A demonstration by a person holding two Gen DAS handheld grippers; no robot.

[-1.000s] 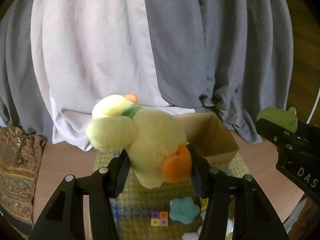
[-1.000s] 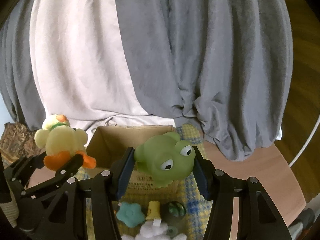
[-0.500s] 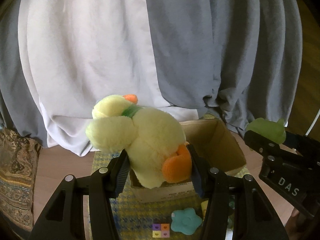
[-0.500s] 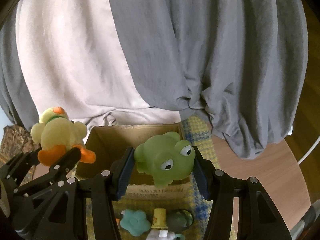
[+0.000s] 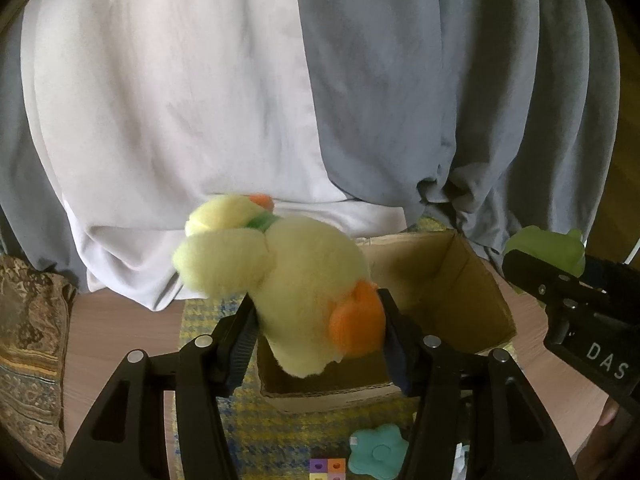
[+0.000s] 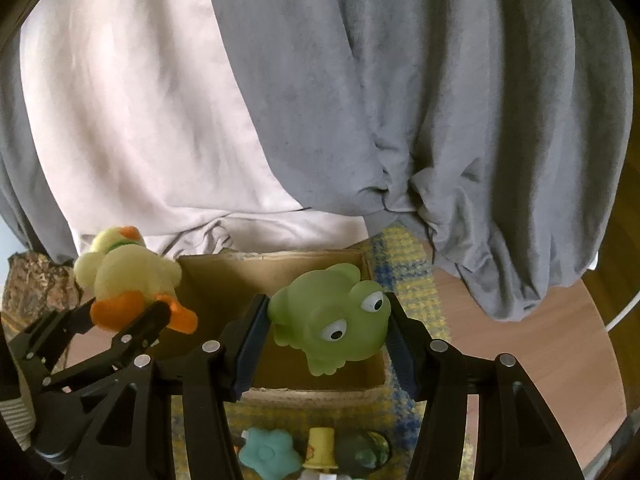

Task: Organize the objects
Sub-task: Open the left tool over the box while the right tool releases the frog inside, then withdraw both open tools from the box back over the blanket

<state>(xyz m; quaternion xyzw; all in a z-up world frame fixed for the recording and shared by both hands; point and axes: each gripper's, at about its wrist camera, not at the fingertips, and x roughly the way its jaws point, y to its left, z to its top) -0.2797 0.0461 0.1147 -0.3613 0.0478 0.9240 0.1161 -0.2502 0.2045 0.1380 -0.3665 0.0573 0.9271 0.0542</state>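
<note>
A yellow plush duck point(image 5: 304, 292) with orange feet hangs between the pads of my left gripper point(image 5: 316, 314). The jaws are opening, and the pads still touch its body. The duck hangs over the near left corner of an open cardboard box point(image 5: 460, 280). In the right wrist view my right gripper point(image 6: 326, 320) is shut on a green rubber frog point(image 6: 332, 328), held above the box point(image 6: 240, 280) interior. The duck point(image 6: 128, 272) and left gripper point(image 6: 120, 320) show at the left there. The frog point(image 5: 540, 244) peeks in at the right of the left wrist view.
The box stands on a yellow-blue checked mat point(image 5: 280, 432) on a round wooden table point(image 6: 520, 360). A teal flower toy point(image 6: 268, 454), a yellow cup toy point(image 6: 320, 444) and a dark ball point(image 6: 362, 450) lie before the box. Grey and white curtains hang close behind. A patterned cushion point(image 5: 28, 340) lies left.
Both grippers moved forward towards the curtains with their toys. The box has come closer and now lies under the duck and frog. The frog sits a little more tilted between its pads.
</note>
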